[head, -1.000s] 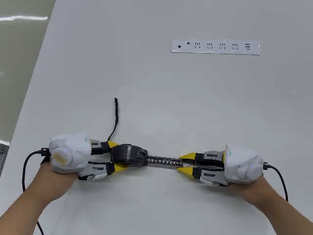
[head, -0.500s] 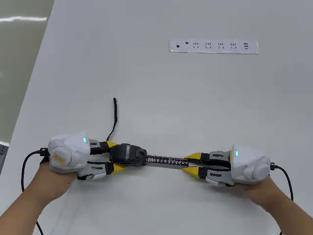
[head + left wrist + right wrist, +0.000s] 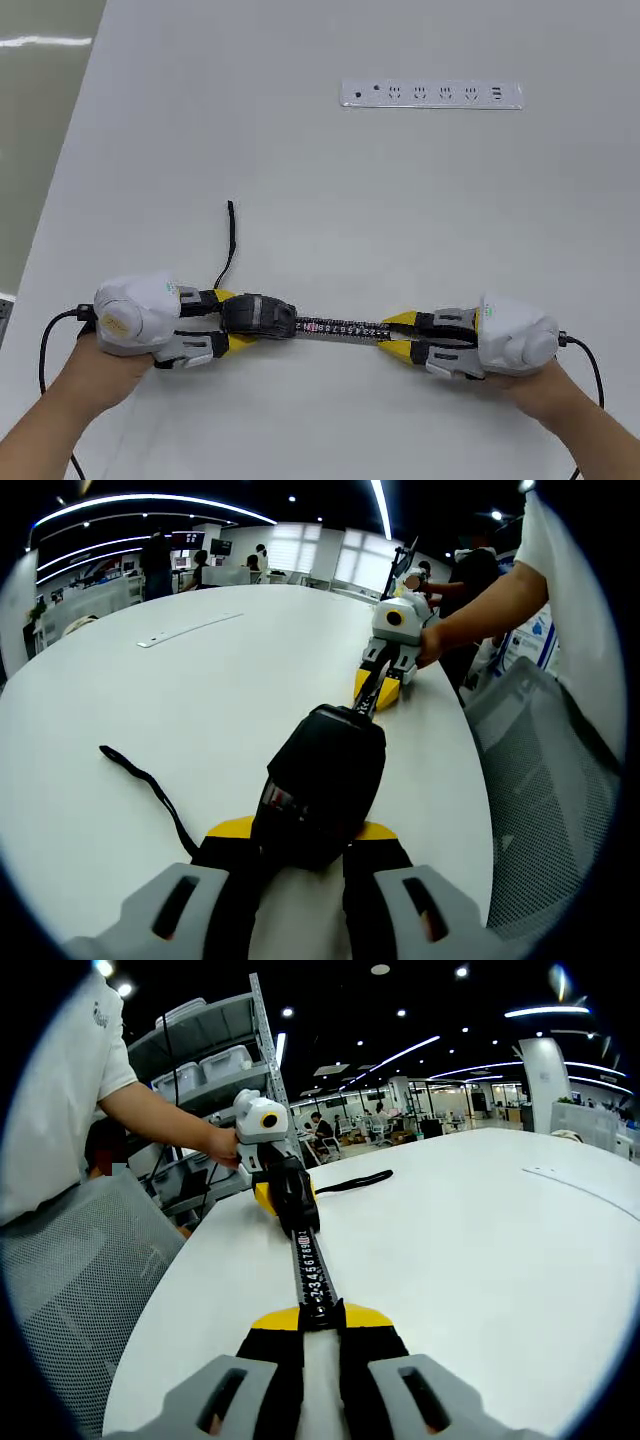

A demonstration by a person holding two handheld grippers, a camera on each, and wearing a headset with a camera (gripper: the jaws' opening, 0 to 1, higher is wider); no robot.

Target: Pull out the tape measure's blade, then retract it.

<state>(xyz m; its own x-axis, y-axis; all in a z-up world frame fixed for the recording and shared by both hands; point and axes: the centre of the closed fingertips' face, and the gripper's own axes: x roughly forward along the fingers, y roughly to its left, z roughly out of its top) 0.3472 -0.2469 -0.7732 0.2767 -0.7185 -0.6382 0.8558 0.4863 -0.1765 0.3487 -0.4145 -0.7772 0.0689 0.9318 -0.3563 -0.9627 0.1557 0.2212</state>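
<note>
Since 1 s ago the right gripper [image 3: 386,335], clenched on the blade [image 3: 340,327], has drawn rightward; left gripper [image 3: 236,318] clamps the case [image 3: 265,316]. Pull-out underway; next, keep pulling straight.

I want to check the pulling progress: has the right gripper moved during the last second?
Yes. In the head view, against the power strip, the right gripper has moved rightward, away from the tape measure, exposing more blade.

Power strip [image 3: 431,95] on white table [image 3: 300,180]
</note>
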